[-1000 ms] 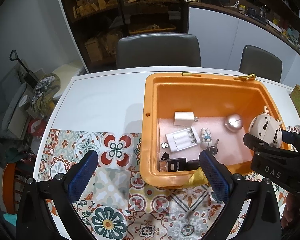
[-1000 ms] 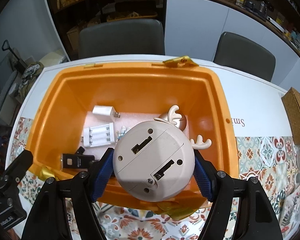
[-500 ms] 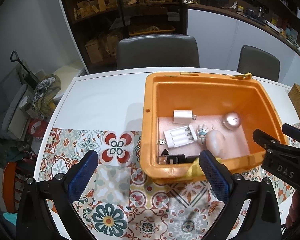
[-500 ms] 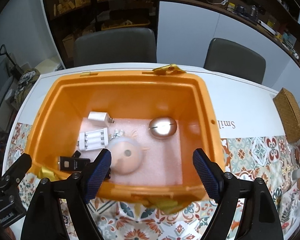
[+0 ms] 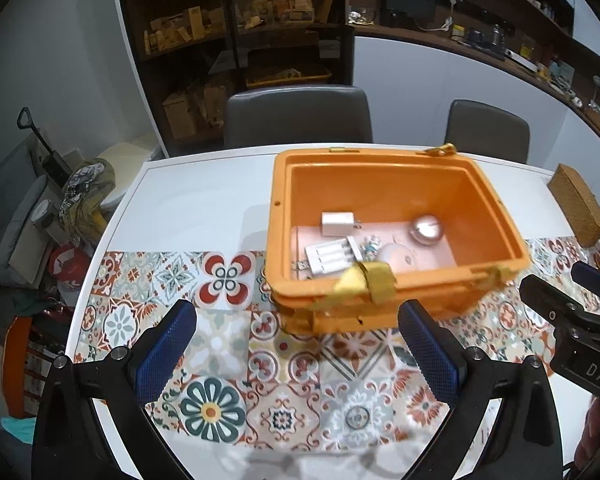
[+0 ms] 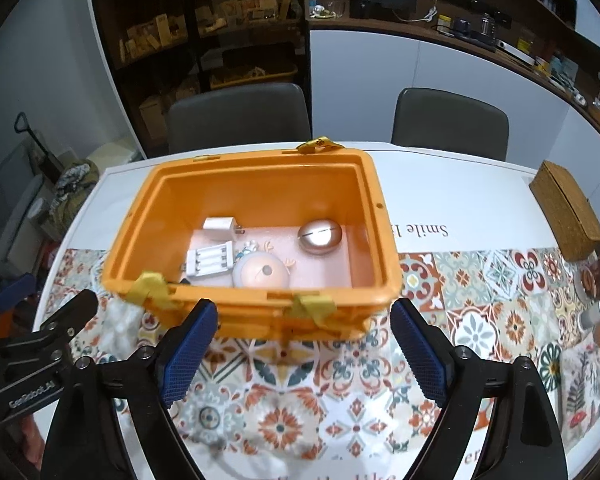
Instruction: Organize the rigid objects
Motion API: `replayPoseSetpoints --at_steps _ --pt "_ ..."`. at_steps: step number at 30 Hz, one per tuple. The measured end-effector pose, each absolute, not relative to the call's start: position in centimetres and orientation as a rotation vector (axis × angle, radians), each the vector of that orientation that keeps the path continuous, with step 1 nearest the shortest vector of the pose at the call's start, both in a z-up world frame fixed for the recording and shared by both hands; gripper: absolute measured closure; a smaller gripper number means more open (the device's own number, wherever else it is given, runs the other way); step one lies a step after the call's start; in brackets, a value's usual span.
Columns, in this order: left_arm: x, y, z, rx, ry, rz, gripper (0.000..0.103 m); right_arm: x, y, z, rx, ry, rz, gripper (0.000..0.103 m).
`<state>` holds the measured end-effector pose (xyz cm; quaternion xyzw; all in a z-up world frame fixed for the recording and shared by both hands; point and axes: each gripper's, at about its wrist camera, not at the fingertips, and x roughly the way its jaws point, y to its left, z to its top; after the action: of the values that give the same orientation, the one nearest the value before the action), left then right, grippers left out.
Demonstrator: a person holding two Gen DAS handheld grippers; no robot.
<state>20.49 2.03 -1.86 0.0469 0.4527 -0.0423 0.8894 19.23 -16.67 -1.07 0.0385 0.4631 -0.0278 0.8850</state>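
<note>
An orange bin (image 5: 500, 216) (image 6: 380, 240) stands on the table. Inside lie a round pink deer toy (image 6: 262, 274) (image 5: 396, 256), a white battery holder (image 6: 210, 260) (image 5: 330, 256), a white plug adapter (image 6: 219, 227) (image 5: 337, 222), a small figurine (image 6: 247, 249) and a silver disc (image 6: 320, 236) (image 5: 425, 229). My left gripper (image 5: 296, 354) is open and empty, in front of the bin's near wall. My right gripper (image 6: 304, 348) is open and empty, also just before the near wall; it shows at the right of the left wrist view (image 5: 572, 312).
The table has a patterned tile runner (image 5: 228, 280) and white surface beyond. A woven box (image 6: 564, 212) sits at the right, with small items (image 6: 596, 312) at the right edge. Two grey chairs (image 6: 240, 120) stand behind the table.
My right gripper opened and let the deer toy fall into the bin, where it now lies by the battery holder. Both grippers have drawn back from the bin.
</note>
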Motion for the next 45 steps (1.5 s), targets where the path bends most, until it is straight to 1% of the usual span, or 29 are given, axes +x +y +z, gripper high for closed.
replayPoseSetpoints --at_steps 7,19,32,45 --pt "17.4 1.6 -1.6 0.110 0.942 -0.106 0.000 15.1 -16.8 -0.5 0.061 0.950 -0.060 0.011" --pt "13.0 1.3 -2.1 0.137 0.941 -0.091 0.000 10.2 -17.0 -1.0 0.049 0.949 -0.058 0.010" --pt "9.8 1.5 -2.9 0.142 0.961 -0.083 0.000 7.5 -17.3 -1.8 0.059 0.970 -0.049 0.010" --pt "8.5 1.5 -2.7 0.126 0.960 -0.096 0.000 6.3 -17.7 -2.3 0.070 0.997 -0.051 0.011"
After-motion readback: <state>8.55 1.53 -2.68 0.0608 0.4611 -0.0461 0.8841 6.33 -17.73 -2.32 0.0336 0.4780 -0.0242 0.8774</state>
